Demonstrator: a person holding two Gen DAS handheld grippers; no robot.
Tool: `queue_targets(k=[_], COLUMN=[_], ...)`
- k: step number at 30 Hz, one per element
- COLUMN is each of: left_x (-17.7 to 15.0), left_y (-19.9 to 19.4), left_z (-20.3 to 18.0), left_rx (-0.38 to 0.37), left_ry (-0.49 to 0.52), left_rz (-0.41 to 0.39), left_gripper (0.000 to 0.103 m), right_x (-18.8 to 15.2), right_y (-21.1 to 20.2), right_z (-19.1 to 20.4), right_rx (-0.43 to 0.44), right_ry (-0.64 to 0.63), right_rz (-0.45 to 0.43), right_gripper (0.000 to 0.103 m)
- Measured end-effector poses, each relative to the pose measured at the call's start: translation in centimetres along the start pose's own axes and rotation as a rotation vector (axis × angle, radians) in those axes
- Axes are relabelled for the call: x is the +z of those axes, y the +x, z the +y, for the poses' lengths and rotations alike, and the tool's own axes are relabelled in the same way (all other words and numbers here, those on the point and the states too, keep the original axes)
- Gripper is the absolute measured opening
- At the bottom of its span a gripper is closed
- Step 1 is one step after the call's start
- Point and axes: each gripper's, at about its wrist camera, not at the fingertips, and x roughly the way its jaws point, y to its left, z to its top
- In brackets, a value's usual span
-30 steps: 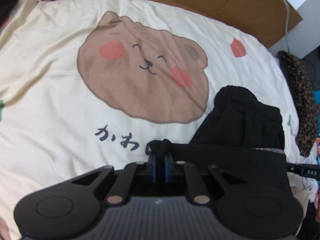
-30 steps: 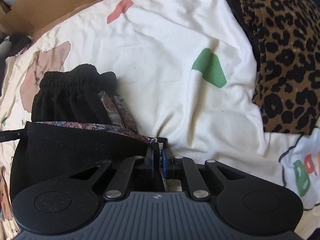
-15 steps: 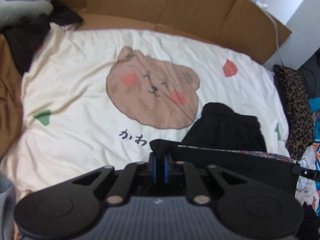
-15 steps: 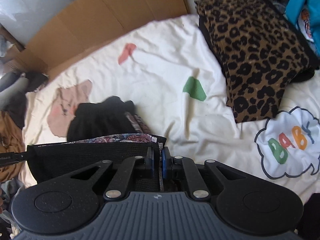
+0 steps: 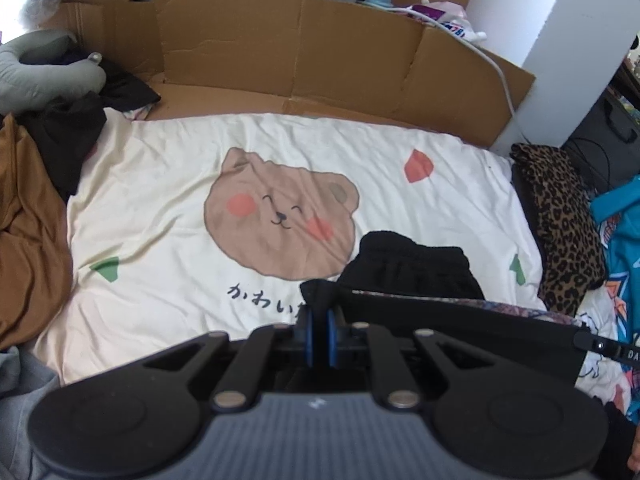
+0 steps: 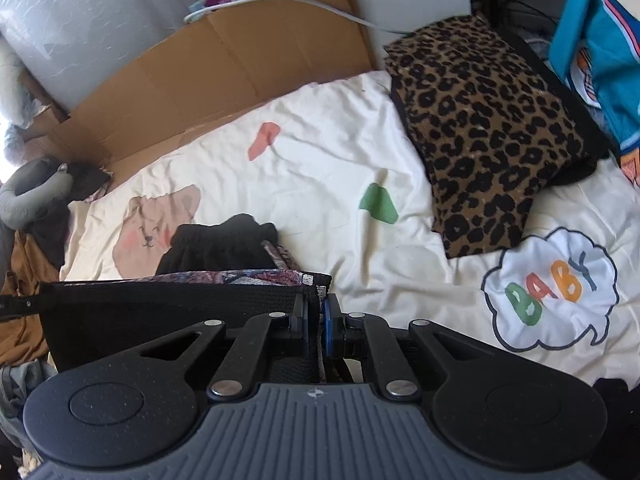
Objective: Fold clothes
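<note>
Above the bed sheet (image 5: 160, 208), left gripper (image 5: 318, 330) and right gripper (image 6: 316, 322) each pinch a black garment (image 6: 160, 312) corner, level.

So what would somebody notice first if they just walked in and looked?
Probably the big smiling bear face printed in the middle of the cream bedsheet. Next, the black garment stretched taut in front of it, with the left gripper and right gripper each clamped on a corner. The folded leopard-print cloth at the sheet's right edge stands out too.
</note>
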Motion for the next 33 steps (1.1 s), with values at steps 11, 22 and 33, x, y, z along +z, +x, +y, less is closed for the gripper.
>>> queue_targets(k=[11, 22, 33], left_x=[0.8, 2.5, 4.0], left_y=[3.0, 6.7, 9.8], left_z=[0.6, 1.2, 2.6], left_rx=[-0.033, -0.035, -0.032], left_ry=[0.02, 0.015, -0.011], left_rz=[-0.012, -0.02, -0.023], left_gripper=[0.008, 0.008, 0.008], right_x=[0.1, 2.2, 5.3], right_y=[1.6, 4.6, 7.8], right_z=[-1.1, -1.5, -0.4], right_rx=[0.011, 0.012, -0.017], right_ry=[-0.027, -0.051, -0.091], right_rz=[-0.036, -0.028, 0.017], right_gripper=[0.006, 0.006, 0.006])
